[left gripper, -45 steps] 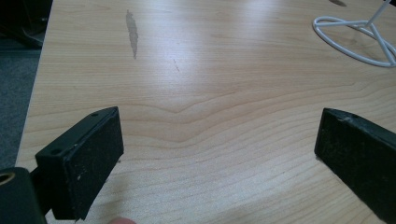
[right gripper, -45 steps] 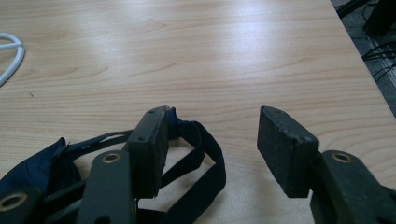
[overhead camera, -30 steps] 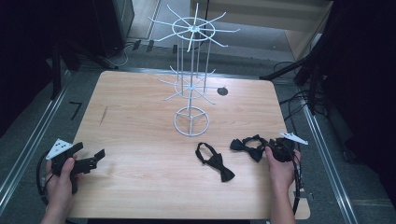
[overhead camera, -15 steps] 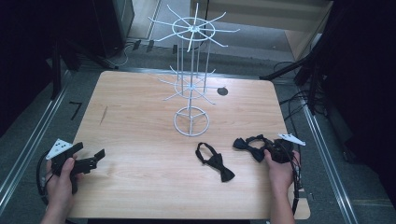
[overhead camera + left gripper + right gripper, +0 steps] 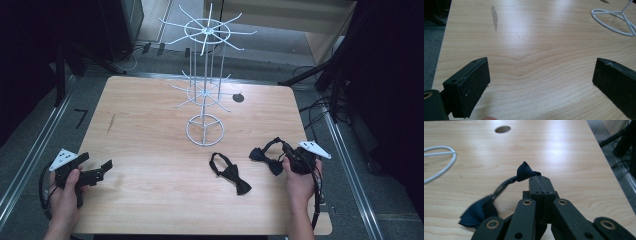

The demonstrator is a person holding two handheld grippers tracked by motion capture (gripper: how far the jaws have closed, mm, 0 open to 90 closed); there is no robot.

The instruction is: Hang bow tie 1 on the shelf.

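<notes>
Right tongs (image 5: 539, 178) have just clamped onto the bow tie (image 5: 525, 173), lifting it; left tongs (image 5: 541, 82) stay apart

No lettering, label, brand, number or sign can be read on the wooden table (image 5: 150, 125), the white wire display stand (image 5: 205, 90) or the dark bow ties (image 5: 231, 173).

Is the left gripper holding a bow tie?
No: the left gripper stands open over bare table, nothing between its jaws.
</notes>
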